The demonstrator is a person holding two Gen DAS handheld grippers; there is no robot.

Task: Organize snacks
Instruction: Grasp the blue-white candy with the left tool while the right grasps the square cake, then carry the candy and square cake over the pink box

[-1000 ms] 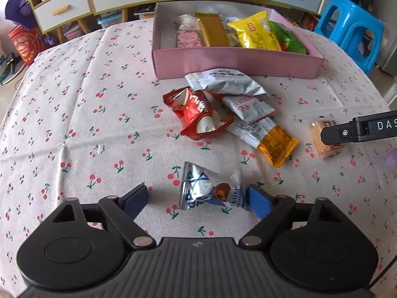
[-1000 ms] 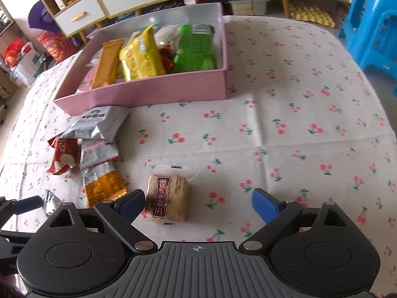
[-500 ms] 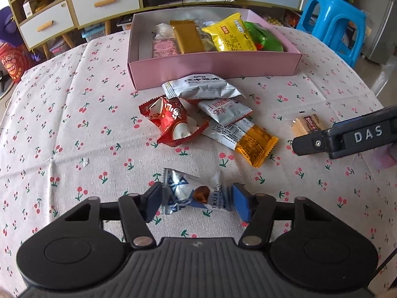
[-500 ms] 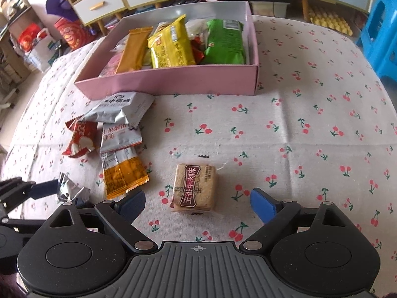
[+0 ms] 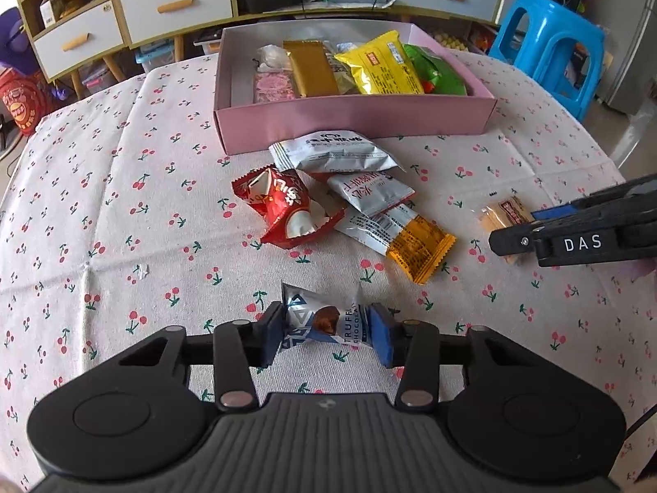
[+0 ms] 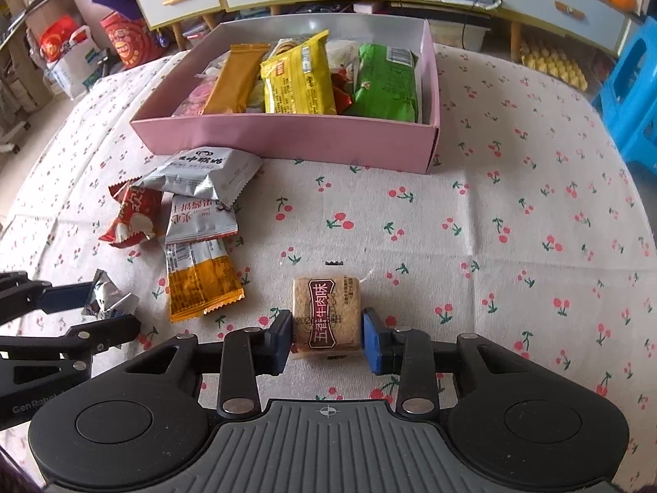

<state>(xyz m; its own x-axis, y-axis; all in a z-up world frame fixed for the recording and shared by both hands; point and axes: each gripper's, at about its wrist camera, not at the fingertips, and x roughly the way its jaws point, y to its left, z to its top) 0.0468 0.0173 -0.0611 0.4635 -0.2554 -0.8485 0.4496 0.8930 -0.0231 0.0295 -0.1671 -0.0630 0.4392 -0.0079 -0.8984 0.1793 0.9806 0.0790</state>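
A silver-blue truffle chocolate [image 5: 349,326] lies on the cherry-print cloth between the pads of my left gripper [image 5: 328,330]. Its jaws are closing and the pads press on the wrapper's ends. My right gripper [image 6: 328,335] is closing too, with its pads against both sides of a square brown biscuit pack [image 6: 326,312]. In the left wrist view the right gripper [image 5: 521,226] shows at the right edge with the biscuit pack [image 5: 499,215]. The pink box [image 5: 357,123] at the back holds several snacks. In front of it lie a silver pack [image 5: 332,152], a red pack [image 5: 283,209] and an orange bar [image 5: 410,242].
A second silver sachet [image 5: 369,191] lies between the silver pack and the orange bar. A blue plastic stool [image 5: 546,45] stands off the table's far right. A cabinet with drawers [image 5: 172,8] runs along the back. The cloth right of the box [image 6: 534,205] is bare.
Both grippers have closed in from wide open. The left pads now pinch the truffle chocolate and the right pads now clamp the brown biscuit pack. Neither hand has shifted much.
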